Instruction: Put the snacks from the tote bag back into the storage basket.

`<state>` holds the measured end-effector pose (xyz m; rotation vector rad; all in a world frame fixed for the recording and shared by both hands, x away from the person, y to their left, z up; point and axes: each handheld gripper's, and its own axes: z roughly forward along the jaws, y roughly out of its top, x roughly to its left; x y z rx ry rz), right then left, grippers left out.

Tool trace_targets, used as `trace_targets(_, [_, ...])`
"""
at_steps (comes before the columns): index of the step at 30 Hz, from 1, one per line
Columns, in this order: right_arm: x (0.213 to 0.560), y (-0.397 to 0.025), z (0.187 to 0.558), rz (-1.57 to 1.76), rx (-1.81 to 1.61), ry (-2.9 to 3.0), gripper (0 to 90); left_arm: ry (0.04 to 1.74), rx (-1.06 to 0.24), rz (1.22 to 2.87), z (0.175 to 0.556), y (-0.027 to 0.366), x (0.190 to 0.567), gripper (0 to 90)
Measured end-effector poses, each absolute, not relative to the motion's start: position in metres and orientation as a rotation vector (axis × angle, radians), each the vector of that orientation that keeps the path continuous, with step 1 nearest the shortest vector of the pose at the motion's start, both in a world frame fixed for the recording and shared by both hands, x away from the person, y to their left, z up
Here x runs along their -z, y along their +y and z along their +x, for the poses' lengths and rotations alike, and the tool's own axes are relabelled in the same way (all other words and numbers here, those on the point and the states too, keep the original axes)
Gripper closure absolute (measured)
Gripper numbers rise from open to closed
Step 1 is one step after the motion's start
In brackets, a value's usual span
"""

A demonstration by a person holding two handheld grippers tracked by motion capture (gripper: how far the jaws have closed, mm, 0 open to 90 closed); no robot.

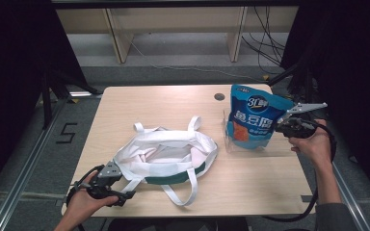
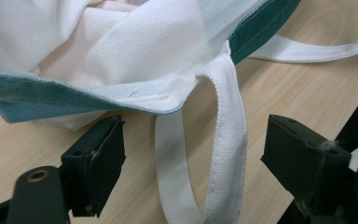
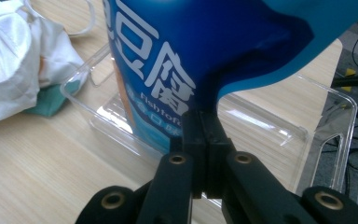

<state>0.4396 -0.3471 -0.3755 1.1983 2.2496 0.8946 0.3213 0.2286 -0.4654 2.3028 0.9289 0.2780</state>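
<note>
A white tote bag [image 1: 166, 151] with a green band lies rumpled in the middle of the table. My left gripper [image 1: 120, 185] sits at its near left corner, open, with a white strap [image 2: 223, 140] looping between the jaws and touching neither. A blue snack pouch [image 1: 253, 115] with white lettering hangs upright over a clear plastic box [image 1: 255, 144] on the right. My right gripper [image 1: 282, 126] is shut on the pouch's edge [image 3: 205, 93], held just above the box [image 3: 270, 126].
The light wooden table [image 1: 250, 187] has bare surface along its near right side and behind the bag. A dark round grommet [image 1: 219, 96] sits near the far edge. Cables [image 1: 265, 43] and table legs lie on the floor beyond.
</note>
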Motion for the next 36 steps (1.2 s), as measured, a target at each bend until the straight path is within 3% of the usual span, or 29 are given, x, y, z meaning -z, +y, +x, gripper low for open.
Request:
trace_targets(20, [0.392, -0.358, 0.462, 1.194, -0.854, 2.194, 89.9, 0.931, -0.279, 2.318, 0.321, 0.230, 0.466, 20.0])
trace_targets(36, [0.384, -0.353, 0.431, 1.235, -0.873, 2.210, 66.7, 0.939, -0.298, 2.289, 0.320, 0.230, 0.465, 20.0])
